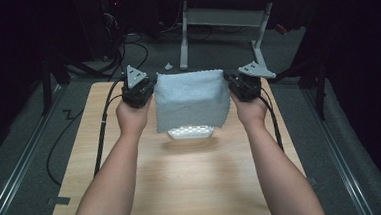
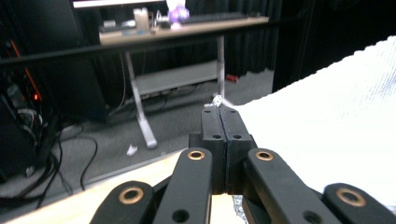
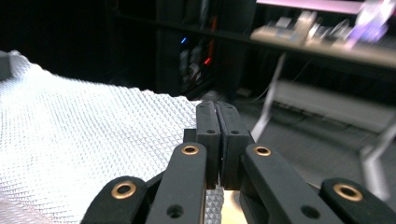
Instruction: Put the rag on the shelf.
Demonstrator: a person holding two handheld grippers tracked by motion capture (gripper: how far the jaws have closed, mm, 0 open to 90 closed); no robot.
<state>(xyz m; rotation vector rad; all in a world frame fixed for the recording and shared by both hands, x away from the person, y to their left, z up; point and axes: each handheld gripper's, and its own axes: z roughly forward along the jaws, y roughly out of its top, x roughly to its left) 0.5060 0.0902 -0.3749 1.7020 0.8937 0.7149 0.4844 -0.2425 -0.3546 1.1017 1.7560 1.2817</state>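
Note:
A white waffle-textured cloth (image 1: 192, 100) hangs in the air over the far half of the wooden table (image 1: 183, 183), stretched between both grippers. My left gripper (image 1: 149, 86) is shut on its upper left corner, and my right gripper (image 1: 231, 81) is shut on its upper right corner. In the left gripper view the shut jaws pinch the cloth's edge (image 2: 327, 121) at the gripper (image 2: 225, 112). In the right gripper view the cloth (image 3: 93, 140) spreads away to the left of the gripper (image 3: 216, 106). The cloth's lower fold (image 1: 190, 132) sags onto or just above the table.
A white-legged desk (image 1: 223, 20) stands on the floor beyond the table, with cables and a small white scrap (image 1: 168, 66) near it. Dark equipment lines the left side. Black cables (image 1: 102, 128) trail from the grippers across the table.

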